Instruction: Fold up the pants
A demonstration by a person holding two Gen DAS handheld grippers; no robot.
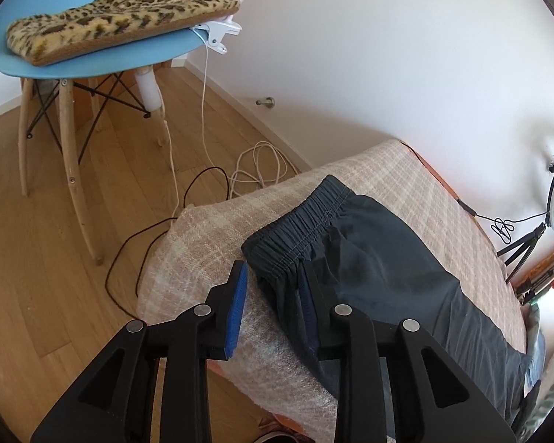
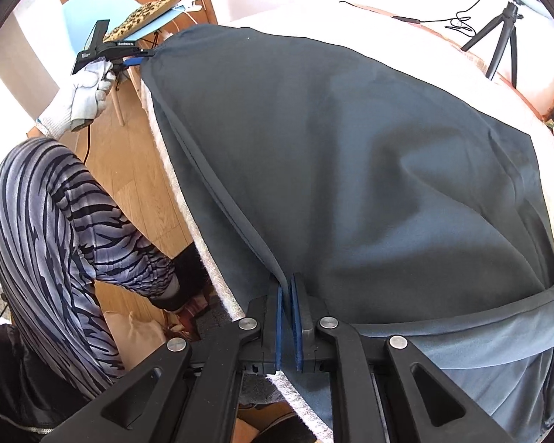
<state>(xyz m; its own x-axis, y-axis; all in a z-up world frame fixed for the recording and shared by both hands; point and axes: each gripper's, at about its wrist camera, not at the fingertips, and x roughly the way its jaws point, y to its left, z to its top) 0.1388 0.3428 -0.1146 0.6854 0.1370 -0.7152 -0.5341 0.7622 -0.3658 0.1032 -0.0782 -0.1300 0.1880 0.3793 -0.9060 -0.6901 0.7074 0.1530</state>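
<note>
The pants point(image 1: 369, 258) lie spread on a surface covered with a pale checked blanket point(image 1: 210, 243). It may be a bed or a padded desk; the views do not settle which. The elastic waistband point(image 1: 299, 221) sits at the end nearest the blue chair point(image 1: 92, 59), and the near long edge of the garment runs along the rim of the surface.

**Jaw state**
- Left gripper point(image 1: 273, 310): the jaws stand apart. The left pad is over bare blanket. The right pad sits at the waistband corner with cloth beside it, but no clamp is visible. Treat this gripper as not holding.
- Right gripper point(image 2: 288, 321): the jaws are almost closed on the doubled near edge of the pants, where the fabric funnels into the narrow gap. Treat this as a firm pinch.

**Handling**
- Judge the fabric to be thin, light and limp, with a smooth, slightly slick weave. It probably sags and slides as soon as you lift it.
- The gathered waistband is thicker and ridged, so it likely gives the surest purchase. The leg hems are the next best choice.
- Take hold at a corner and catch all layers together.
- Keep both holds taut during any fold, because slack cloth tends to wrinkle or slip off the rim.
</note>
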